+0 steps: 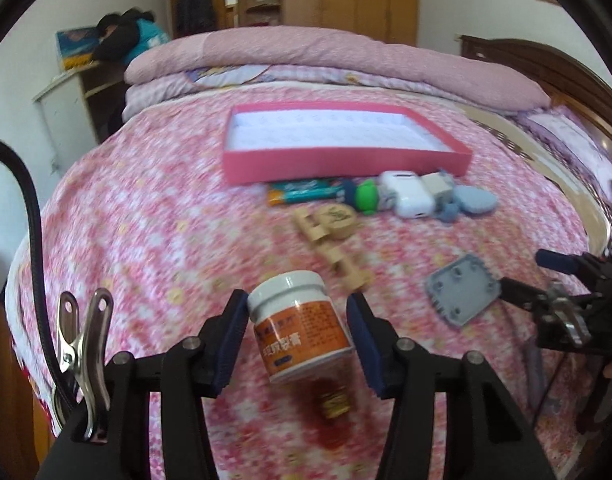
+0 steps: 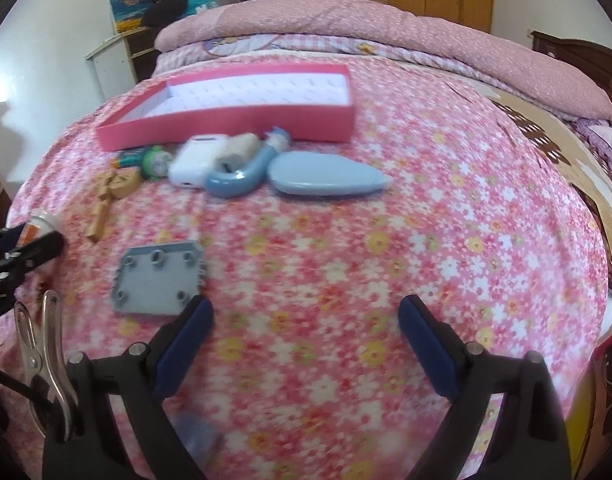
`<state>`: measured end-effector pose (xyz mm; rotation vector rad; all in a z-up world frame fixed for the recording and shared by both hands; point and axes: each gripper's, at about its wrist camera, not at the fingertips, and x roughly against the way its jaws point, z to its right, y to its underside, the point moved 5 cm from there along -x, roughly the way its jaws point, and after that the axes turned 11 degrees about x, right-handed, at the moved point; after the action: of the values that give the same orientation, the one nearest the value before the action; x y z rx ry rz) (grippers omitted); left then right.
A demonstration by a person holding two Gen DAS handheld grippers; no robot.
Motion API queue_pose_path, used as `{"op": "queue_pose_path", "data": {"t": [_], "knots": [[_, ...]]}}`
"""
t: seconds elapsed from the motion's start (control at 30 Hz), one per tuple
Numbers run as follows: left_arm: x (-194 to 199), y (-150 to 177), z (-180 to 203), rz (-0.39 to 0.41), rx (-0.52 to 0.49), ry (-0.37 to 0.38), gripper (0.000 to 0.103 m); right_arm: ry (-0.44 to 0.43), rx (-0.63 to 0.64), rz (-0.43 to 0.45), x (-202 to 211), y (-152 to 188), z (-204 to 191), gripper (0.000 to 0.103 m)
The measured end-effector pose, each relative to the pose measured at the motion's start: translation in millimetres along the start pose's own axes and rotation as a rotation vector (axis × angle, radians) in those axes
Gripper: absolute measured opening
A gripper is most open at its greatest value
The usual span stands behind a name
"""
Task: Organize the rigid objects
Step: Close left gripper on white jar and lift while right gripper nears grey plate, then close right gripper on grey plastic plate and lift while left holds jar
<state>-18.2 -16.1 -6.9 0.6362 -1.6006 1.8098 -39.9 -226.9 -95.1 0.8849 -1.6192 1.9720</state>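
White-lidded jar (image 1: 302,328) sits tilted between my left gripper (image 1: 296,340) pads; it looks clamped, though blur hides the contact. It's near the bedspread's (image 1: 146,220) front edge, a small red bottle (image 1: 334,412) below it. My right gripper (image 2: 306,344) hangs spread wide, nothing in it, grey plate (image 2: 158,282) just beside its left finger. Pink tray (image 1: 346,140) empty, toward the far edge.
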Motion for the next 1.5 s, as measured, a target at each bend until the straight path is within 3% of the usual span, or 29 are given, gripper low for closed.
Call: {"op": "queue_pose_path", "data": {"t": [0.2, 0.43, 0.57, 0.77, 1.0, 1.2, 1.5], "knots": [[-16.2, 8.6, -16.7, -0.030, 0.050, -0.012, 0.053, -0.014, 0.090, 0.025, 10.1, -12.8, -29.8, 0.096], [-17.0, 8.4, -18.9, -0.012, 0.052, 0.002, 0.053, -0.110, 0.099, -0.008, 0.5, -18.1, -61.2, 0.095], [-15.4, 9.8, -19.8, -0.011, 0.060, 0.012, 0.053, -0.096, 0.125, -0.021, -7.0, -19.6, -75.1, 0.093], [-15.4, 9.9, -19.5, -0.011, 0.059, 0.011, 0.053, -0.102, 0.087, -0.038, -15.7, -24.4, -81.3, 0.093], [-15.0, 11.0, -17.8, -0.012, 0.057, 0.013, 0.055, -0.065, 0.134, -0.022, -21.4, -26.9, -88.9, 0.093], [-14.7, 12.2, -14.0, -0.015, 0.054, 0.015, 0.057, -0.078, 0.124, 0.001, -15.9, -25.1, -84.9, 0.076], [-12.5, 10.7, -15.3, -0.016, 0.066, 0.014, 0.051, -0.123, 0.096, 0.031, -7.6, -24.6, -77.0, 0.074]]}}
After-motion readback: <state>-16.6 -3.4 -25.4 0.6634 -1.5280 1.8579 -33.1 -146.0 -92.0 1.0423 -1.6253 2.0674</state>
